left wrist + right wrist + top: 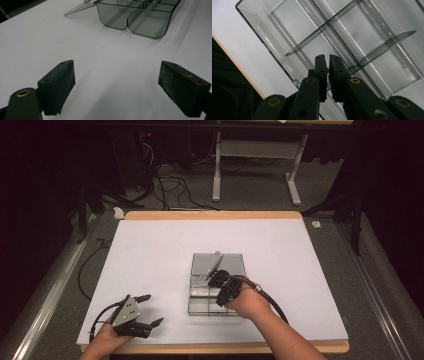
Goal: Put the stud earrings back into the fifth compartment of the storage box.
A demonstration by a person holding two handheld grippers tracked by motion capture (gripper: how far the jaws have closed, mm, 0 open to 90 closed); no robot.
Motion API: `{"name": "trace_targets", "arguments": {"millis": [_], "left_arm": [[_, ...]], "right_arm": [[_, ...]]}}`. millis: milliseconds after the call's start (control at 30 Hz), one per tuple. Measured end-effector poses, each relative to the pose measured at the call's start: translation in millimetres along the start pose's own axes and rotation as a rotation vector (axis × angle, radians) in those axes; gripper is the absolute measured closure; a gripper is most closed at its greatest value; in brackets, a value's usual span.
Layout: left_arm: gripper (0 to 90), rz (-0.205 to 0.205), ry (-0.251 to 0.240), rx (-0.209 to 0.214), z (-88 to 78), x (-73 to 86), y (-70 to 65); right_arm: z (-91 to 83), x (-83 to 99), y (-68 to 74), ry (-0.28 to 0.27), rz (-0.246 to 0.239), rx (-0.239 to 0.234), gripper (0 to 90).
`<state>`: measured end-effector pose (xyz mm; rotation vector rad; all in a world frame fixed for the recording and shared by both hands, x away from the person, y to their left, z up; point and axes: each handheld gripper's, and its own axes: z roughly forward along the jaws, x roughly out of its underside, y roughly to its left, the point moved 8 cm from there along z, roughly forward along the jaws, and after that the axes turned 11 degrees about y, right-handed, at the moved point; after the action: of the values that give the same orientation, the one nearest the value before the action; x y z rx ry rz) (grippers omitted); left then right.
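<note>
Nearest me, my left gripper (145,310) rested on the white table (150,250) with its jaws spread wide and empty, well left of the clear compartment box (216,282). My right gripper (216,279), jaws pinched together holding nothing, hovered over the box's middle.

White table (150,250), wood-edged — cables (170,187), white stand (257,165) on floor behind.

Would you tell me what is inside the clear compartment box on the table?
The clear box shows bare compartments with dividers and nothing lying in those that show. The right gripper, jaws shut, hovers over it and hides part of the tray in the high view.
</note>
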<state>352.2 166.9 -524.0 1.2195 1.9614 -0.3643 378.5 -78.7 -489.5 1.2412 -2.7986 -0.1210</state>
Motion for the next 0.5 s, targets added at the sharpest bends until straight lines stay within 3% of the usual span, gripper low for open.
{"name": "trace_targets", "arguments": {"millis": [67, 500], "left_arm": [[14.7, 0.002, -0.001, -0.001, -0.3, 0.0, -0.2], [14.7, 0.003, -0.001, 0.0, -0.1, -0.1, -0.3]], "right_arm": [[3.8, -0.7, 1.2, 0.006, 0.015, -0.007, 86.2], [23.3, -1.6, 1.9, 0.032, -0.002, -0.015, 85.8]]}}
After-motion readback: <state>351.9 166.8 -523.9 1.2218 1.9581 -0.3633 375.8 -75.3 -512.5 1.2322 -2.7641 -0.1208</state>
